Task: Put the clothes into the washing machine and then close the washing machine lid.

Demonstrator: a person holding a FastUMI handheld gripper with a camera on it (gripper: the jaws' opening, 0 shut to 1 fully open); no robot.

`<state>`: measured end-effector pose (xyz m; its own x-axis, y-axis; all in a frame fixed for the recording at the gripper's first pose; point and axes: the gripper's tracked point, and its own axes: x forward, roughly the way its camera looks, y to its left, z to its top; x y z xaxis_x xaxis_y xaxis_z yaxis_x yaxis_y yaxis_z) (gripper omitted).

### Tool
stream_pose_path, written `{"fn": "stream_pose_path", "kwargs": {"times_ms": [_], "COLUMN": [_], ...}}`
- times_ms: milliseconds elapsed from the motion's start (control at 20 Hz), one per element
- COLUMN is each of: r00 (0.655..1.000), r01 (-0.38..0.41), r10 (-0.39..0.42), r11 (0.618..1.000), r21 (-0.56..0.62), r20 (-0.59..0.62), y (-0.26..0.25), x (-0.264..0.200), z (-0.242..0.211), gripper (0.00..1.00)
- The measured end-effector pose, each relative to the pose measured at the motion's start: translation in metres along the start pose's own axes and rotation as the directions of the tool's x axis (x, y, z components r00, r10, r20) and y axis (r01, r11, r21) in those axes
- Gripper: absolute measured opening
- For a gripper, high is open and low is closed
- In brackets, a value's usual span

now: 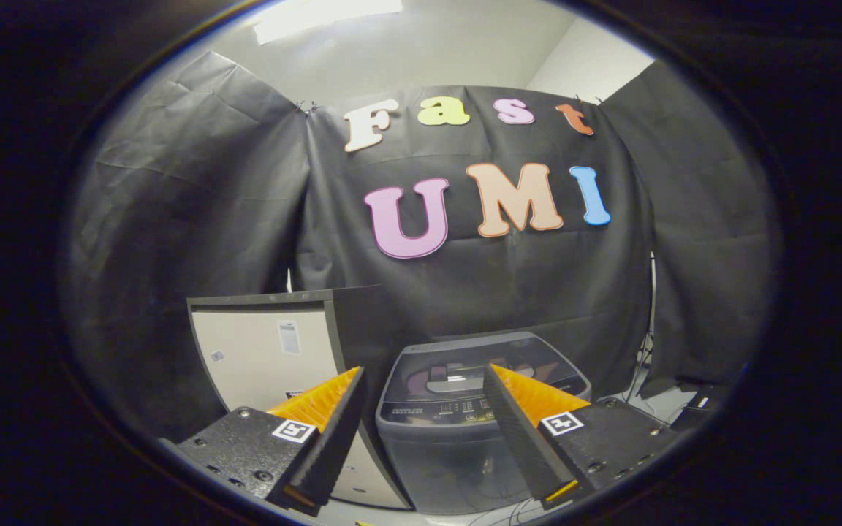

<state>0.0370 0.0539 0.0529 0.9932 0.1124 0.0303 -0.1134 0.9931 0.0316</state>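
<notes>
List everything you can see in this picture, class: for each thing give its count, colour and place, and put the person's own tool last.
washing machine: one, grey, lid down, ahead of and between the fingers, against the booth wall
cabinet: one, pale panel with dark frame, beside the washing machine, beyond one finger
booth wall: black cloth, behind everything
cables: a few, thin, on the washing machine's other side by the cloth
gripper: one, fingers open, nothing between them

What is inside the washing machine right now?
Cannot be seen: the washing machine stands beyond the open tongs with its dark lid down, covering the drum. Only reflections show on the lid.
</notes>
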Motion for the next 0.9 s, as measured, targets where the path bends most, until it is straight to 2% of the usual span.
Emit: {"fn": "stream_pose_path", "kwargs": {"times_ms": [600, 900], "r00": [1.0, 0.996], "r01": [0.014, 0.008], "r10": [-0.014, -0.005], "r11": [1.0, 0.999], "r21": [-0.005, -0.033], "r20": [0.012, 0.093], "y": [-0.011, -0.029], "x": [0.002, 0.009], "z": [0.009, 0.033], "gripper": [0.96, 0.96]}}
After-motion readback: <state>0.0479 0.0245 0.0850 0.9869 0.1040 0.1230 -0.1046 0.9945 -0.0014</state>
